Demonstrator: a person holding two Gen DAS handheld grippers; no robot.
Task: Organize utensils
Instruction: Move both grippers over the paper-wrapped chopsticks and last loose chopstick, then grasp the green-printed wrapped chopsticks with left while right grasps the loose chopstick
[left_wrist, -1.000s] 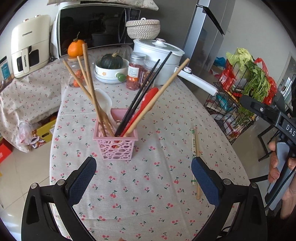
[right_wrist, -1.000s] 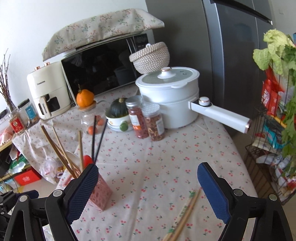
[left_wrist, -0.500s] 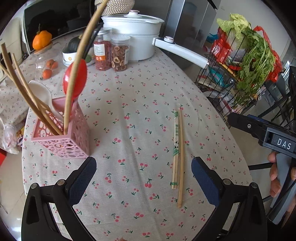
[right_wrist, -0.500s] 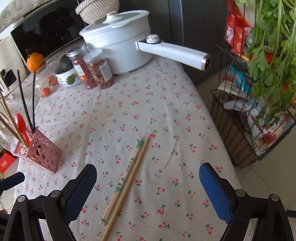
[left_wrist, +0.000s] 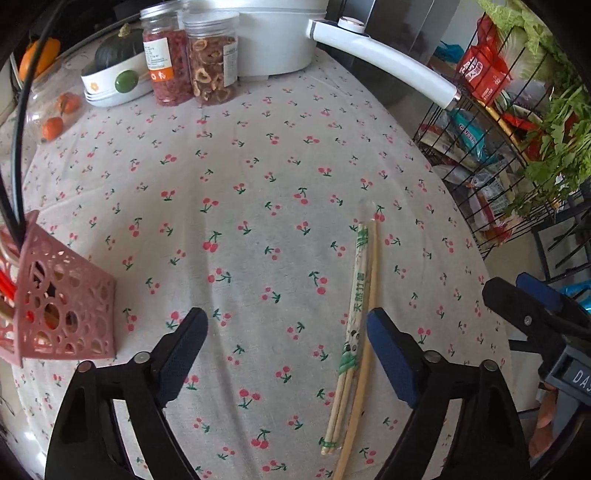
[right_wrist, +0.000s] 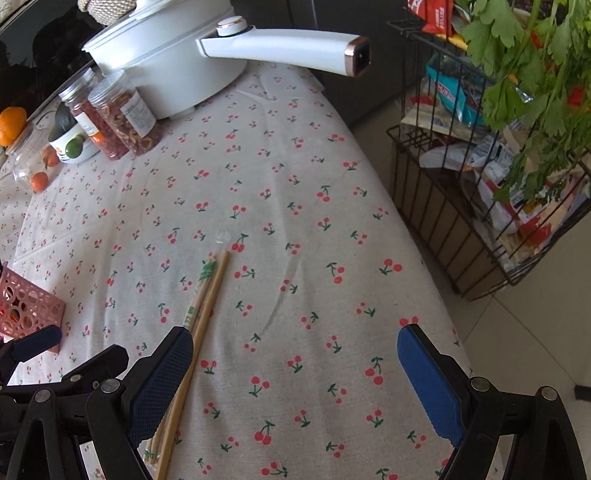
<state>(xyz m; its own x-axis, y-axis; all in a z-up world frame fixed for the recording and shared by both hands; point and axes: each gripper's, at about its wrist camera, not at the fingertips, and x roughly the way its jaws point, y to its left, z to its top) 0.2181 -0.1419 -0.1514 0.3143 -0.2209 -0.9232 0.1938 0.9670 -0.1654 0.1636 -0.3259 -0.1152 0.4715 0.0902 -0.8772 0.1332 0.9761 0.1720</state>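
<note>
Three chopsticks (left_wrist: 360, 317) lie flat on the cloth, lower right of the left view — two in a green printed wrapper, one bare, side by side. The pink basket (left_wrist: 59, 314) with round holes stands at the left edge, holding utensils.

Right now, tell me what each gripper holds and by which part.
Nothing. The left gripper and right gripper are both open and empty; the chopsticks lie loose on the table.
</note>
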